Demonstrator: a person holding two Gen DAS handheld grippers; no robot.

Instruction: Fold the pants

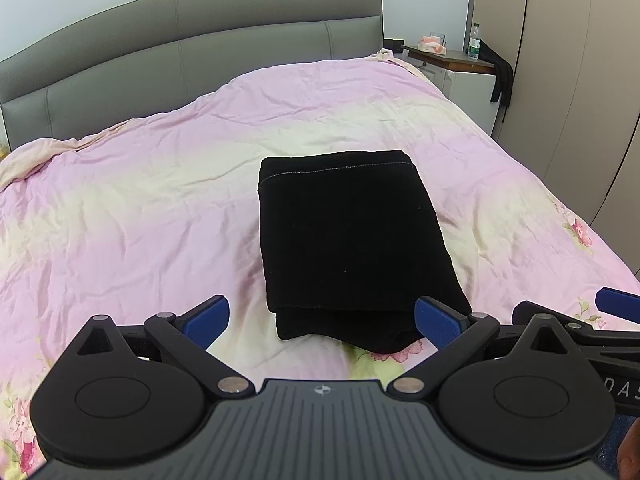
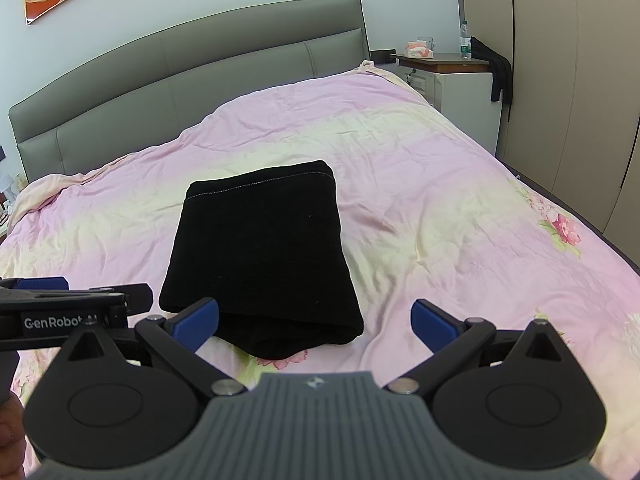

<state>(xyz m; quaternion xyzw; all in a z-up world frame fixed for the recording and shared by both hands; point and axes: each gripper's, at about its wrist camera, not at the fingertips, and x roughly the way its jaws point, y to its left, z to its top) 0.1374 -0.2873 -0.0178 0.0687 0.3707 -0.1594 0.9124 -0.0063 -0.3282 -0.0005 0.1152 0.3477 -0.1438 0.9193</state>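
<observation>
The black pants (image 1: 352, 240) are sitting on the bed (image 1: 140, 208) in a compact folded stack, stitched hem at the far end, thicker layers bulging toward the camera. Both the left gripper (image 1: 322, 320) and the right gripper (image 2: 314, 320) have their jaws spread wide with nothing between them, parked just short of the near edge. Looks like a hands-off pose because the folding's basically done. The bottom layer might stick out a bit at the near edge, hard to tell with black fabric.
</observation>
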